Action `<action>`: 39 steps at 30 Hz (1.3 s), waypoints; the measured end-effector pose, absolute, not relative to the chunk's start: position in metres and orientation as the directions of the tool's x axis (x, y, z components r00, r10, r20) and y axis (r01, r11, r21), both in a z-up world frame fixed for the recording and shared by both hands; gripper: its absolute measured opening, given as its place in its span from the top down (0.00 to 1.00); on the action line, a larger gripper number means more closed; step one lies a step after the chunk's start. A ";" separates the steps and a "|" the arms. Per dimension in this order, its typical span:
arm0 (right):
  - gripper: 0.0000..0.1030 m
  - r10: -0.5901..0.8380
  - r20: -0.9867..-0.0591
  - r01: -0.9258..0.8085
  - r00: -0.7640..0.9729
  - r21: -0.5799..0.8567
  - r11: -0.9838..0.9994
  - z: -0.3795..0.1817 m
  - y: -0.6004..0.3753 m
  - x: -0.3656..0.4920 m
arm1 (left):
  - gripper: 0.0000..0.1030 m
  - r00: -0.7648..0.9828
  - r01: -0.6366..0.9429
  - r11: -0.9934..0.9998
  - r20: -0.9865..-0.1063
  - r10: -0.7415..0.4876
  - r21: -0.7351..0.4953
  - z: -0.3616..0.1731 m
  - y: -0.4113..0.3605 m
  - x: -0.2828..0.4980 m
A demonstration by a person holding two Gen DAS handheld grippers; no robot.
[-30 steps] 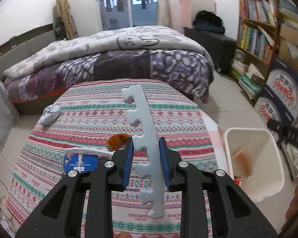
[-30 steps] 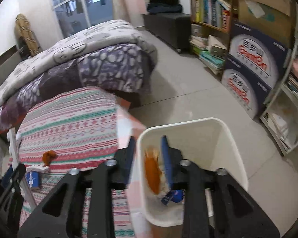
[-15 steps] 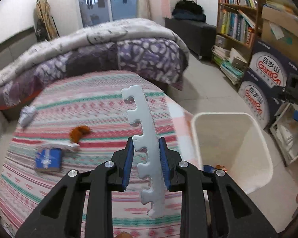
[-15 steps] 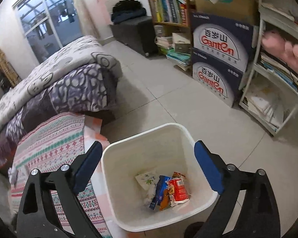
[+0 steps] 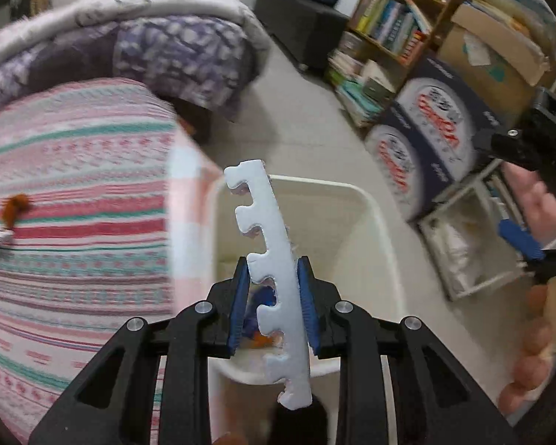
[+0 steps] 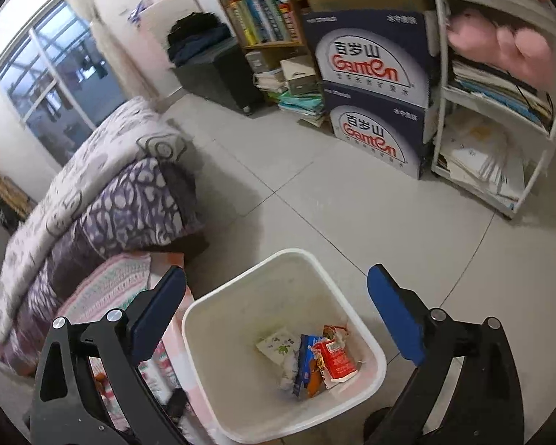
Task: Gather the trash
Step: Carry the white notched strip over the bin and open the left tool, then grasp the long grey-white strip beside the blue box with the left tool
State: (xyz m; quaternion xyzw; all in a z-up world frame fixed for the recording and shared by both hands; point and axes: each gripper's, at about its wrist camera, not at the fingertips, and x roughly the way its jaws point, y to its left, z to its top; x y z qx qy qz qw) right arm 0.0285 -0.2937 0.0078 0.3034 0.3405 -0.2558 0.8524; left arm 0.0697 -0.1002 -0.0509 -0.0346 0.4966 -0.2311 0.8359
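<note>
- L gripper clamped on a white foam strip, notched along one edge, held near upright w/ a slight tilt; blue pads press it from both sides.
- Strip sits over the open top of the white bin; its lower end hangs below the pads.
- R gripper spread wide, nothing between the fingers; jaws have just been opening. It hangs above the bin.
- Bin stands on the tile floor, just beside the striped cloth.
- In the bin: red wrapper, blue packet, a white printed paper, an orange bit; all at the bottom.
- On the cloth, far left: a brown scrap & a blue item at the edge, mostly cut off.
- Bkgd: quilt, bookshelf, stacked boxes.
</note>
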 end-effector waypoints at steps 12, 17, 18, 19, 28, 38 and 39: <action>0.08 -0.220 -0.739 0.640 0.636 0.346 0.686 0.007 -0.289 0.034 | 0.46 0.421 0.403 0.889 -0.819 -0.390 -0.216 -0.047 -0.099 0.066; 0.07 -0.252 -0.736 0.626 0.629 0.287 0.725 0.008 -0.271 0.041 | 0.42 0.498 0.364 0.925 -0.817 -0.291 -0.108 -0.045 -0.068 0.069; 0.07 -0.258 -0.736 0.622 0.627 0.273 0.734 0.007 -0.266 0.044 | 0.41 0.508 0.356 0.930 -0.817 -0.274 -0.091 -0.045 -0.063 0.071; 0.07 -0.263 -0.736 0.617 0.624 0.258 0.743 0.007 -0.261 0.046 | 0.38 0.518 0.341 0.938 -0.820 -0.243 -0.063 -0.045 -0.054 0.074; 0.07 -0.232 -0.763 0.540 0.603 0.176 0.823 -0.008 -0.209 0.067 | 0.30 0.553 0.281 0.944 -0.833 -0.013 0.172 -0.060 0.012 0.095; 0.07 -0.174 -0.795 0.424 0.581 0.113 0.899 -0.024 -0.153 0.091 | 0.27 0.515 0.266 0.847 -0.811 0.279 0.460 -0.103 0.108 0.146; 0.07 -0.169 -0.797 0.414 0.581 0.111 0.903 -0.026 -0.149 0.093 | 0.27 0.504 0.270 0.845 -0.815 0.285 0.462 -0.106 0.113 0.151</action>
